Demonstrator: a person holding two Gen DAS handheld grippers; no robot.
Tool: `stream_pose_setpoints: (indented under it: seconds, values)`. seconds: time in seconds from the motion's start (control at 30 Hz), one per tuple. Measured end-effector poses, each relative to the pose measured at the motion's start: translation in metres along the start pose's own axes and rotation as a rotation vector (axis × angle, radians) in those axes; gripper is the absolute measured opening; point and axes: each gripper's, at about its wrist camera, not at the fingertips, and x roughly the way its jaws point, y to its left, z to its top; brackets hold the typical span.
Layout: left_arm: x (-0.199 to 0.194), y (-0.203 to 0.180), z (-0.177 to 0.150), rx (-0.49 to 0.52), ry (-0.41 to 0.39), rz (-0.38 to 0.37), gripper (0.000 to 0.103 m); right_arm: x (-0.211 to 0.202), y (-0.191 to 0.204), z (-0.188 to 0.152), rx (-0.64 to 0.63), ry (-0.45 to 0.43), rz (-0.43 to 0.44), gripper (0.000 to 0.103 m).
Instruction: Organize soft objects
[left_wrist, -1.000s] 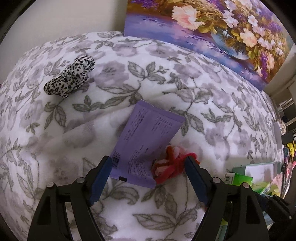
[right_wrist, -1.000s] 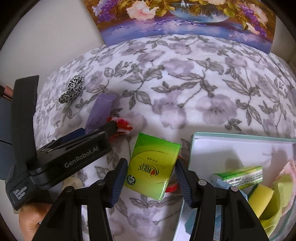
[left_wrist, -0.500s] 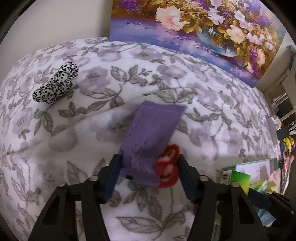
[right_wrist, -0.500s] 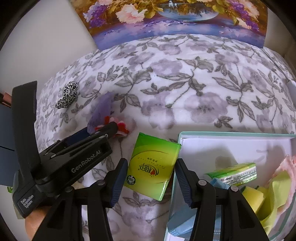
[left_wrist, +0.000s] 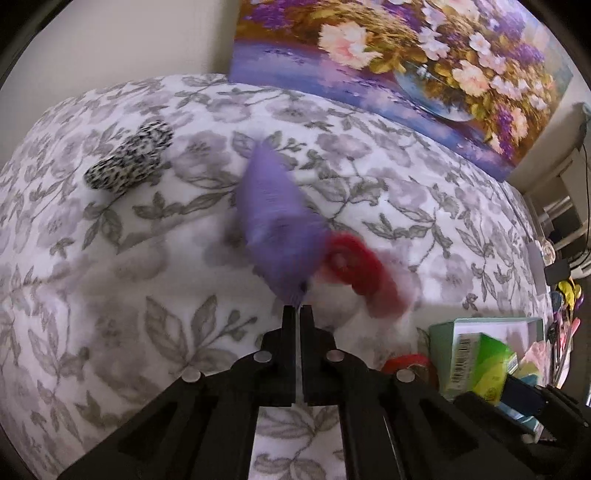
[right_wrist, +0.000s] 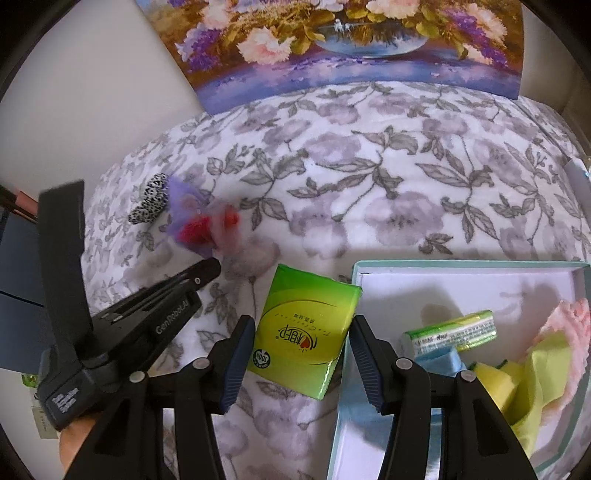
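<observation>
Purple packet (left_wrist: 275, 225), blurred, stands up off the floral blanket (left_wrist: 110, 295) with its lower corner pinched at the tips of the left gripper (left_wrist: 296, 308); jaws drawn fully together on that thin edge. Red fuzzy piece (left_wrist: 354, 266) hangs just beside the packet, right of it; too smeared to tell whether it is caught in the same pinch or merely dragged along. Green tissue pack (right_wrist: 306, 325) sits between the pads of the right gripper (right_wrist: 299, 349), jaws partway apart and clamped on its sides, the pack just beside the left wall of the pale box (right_wrist: 461, 264). Box already holds a slim green pack (right_wrist: 448, 330), yellow cloth (right_wrist: 524, 384), a pink piece and something blue. Spotted black-and-white soft item (left_wrist: 129, 164) lies untouched farther out on the blanket, well apart from the box. Step in hand, as judged: both tools loaded, carry phase. Next calls for swinging the tissue pack rightward over the box wall and releasing inside, then bringing the purple packet across; the corner pinch looks slight, so a slow carry seems wise.
</observation>
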Motion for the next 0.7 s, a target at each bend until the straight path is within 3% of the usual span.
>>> stream_pose_setpoints:
  seconds: [0.3, 0.4, 0.47, 0.6, 0.7]
  values:
    - [-0.015, 0.001, -0.004, -0.003, -0.008, 0.003, 0.002, -0.019, -0.008, -0.003, 0.028, -0.03, 0.032, 0.056]
    - [-0.02, -0.006, -0.001, 0.026, -0.024, 0.024, 0.02, -0.022, -0.011, 0.001, 0.039, -0.049, 0.035, 0.056]
    - [-0.021, -0.011, 0.001, 0.047, -0.028, 0.018, 0.042, -0.024, -0.012, 0.005, 0.042, -0.062, 0.034, 0.056]
    - [-0.017, -0.023, 0.003, 0.094, -0.027, 0.018, 0.043, -0.032, -0.015, 0.012, 0.048, -0.092, 0.036, 0.056]
    - [-0.011, -0.028, 0.003, 0.105, -0.019, 0.015, 0.053, -0.039, -0.016, 0.015, 0.05, -0.118, 0.041, 0.056]
